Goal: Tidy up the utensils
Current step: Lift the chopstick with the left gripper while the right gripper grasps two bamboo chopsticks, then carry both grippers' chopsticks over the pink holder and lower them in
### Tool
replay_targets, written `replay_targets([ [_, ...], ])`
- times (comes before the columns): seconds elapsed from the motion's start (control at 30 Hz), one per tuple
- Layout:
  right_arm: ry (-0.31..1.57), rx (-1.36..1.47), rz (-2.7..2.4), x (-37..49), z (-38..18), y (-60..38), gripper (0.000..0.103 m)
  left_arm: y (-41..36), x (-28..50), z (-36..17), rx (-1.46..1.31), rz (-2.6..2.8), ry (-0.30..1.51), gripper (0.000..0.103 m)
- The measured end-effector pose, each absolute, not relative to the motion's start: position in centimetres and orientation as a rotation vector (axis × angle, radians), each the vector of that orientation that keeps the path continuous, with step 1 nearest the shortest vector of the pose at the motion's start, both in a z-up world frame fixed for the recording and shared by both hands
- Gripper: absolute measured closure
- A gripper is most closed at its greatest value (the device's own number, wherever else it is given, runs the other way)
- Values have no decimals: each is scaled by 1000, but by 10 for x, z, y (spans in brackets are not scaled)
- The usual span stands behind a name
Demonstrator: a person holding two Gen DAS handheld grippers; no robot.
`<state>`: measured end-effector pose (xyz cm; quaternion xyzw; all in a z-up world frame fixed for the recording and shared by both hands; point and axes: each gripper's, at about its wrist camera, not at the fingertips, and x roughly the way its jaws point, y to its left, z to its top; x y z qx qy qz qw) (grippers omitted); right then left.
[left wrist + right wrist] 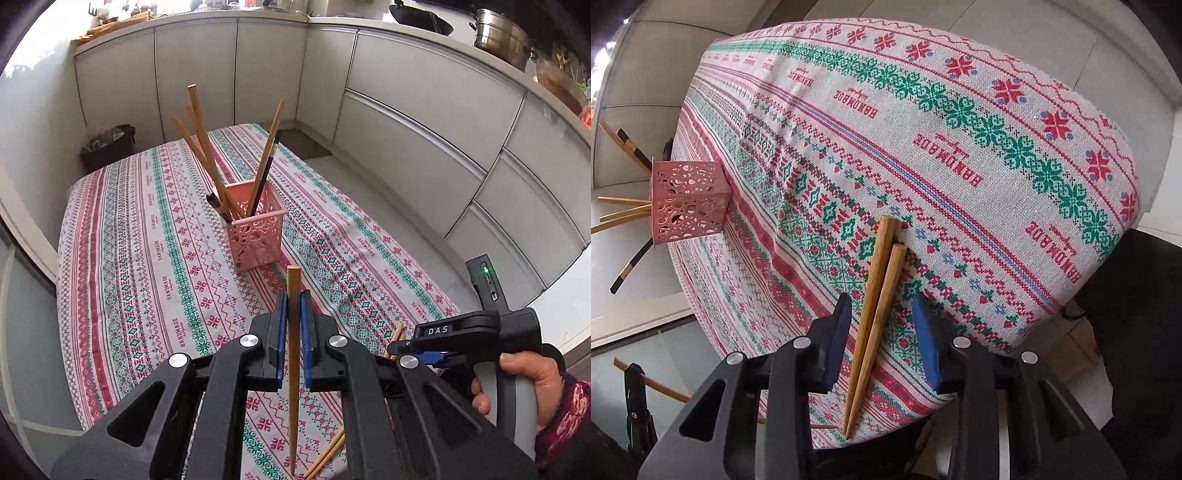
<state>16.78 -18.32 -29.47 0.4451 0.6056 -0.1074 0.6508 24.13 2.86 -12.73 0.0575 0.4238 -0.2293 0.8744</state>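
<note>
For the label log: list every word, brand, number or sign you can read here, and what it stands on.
"DAS", white letters on the black body of the right gripper, seen from the left wrist.
"HANDMADE", red, repeated in rows along the tablecloth; upside down in the right wrist view.
Small script flourish under each "HANDMADE": too small to read.
Pink basket, chopsticks: no text visible.

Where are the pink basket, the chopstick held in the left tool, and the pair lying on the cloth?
pink basket (pixel 258 240), left wrist view, front wall.
held chopstick (pixel 294 295), left wrist view, shaft above the pads.
chopstick pair (pixel 877 295), right wrist view, mid-shaft.
</note>
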Motion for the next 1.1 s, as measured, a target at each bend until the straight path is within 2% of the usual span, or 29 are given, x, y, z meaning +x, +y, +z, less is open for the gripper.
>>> replay_targets([
  [0.03,1372,992,-255,169,-292,-181,78,29,242,-127,111,-480,880,97],
  [0.07,1371,974,-265,171,-291,-178,87,30,241,-126,105,-481,877,97],
  [0.1,1374,963,-270,171,-290,-177,90,32,241,-125,101,-480,874,97],
  [0.77,1312,975,-278,189,-298,-185,93,36,228,-101,58,-454,780,97],
  [0.93,1153,932,-179,177,-288,-194,94,47,214,-79,1,-445,707,97],
  [1.1,1008,763,-80,163,-245,-181,94,49,202,-63,-34,-444,650,97],
])
